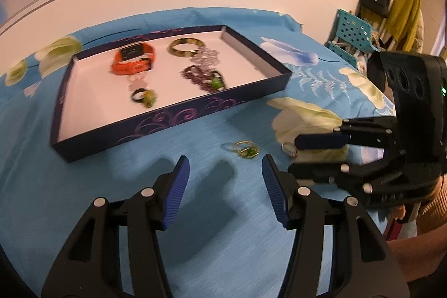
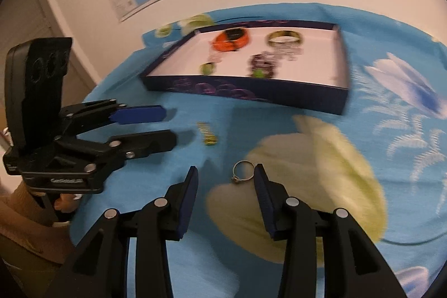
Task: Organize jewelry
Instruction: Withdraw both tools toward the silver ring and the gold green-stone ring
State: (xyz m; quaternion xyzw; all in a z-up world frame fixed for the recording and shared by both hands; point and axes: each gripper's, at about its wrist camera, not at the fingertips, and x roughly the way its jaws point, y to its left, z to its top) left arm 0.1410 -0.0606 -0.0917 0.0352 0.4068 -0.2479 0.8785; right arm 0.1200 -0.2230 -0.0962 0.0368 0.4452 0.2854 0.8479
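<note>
Both claws are spread with nothing pinched. The left gripper (image 1: 225, 161) hangs over the blue bedsheet (image 1: 195, 214), and a gold ring with a green stone (image 1: 245, 149) lies just past its tips. The right gripper (image 2: 226, 172) has a silver ring (image 2: 242, 171) touching its right pad. The tray (image 1: 173, 116) behind holds an orange watch (image 1: 134, 60), a bangle (image 1: 185, 46) and beads (image 1: 205, 76).
</note>
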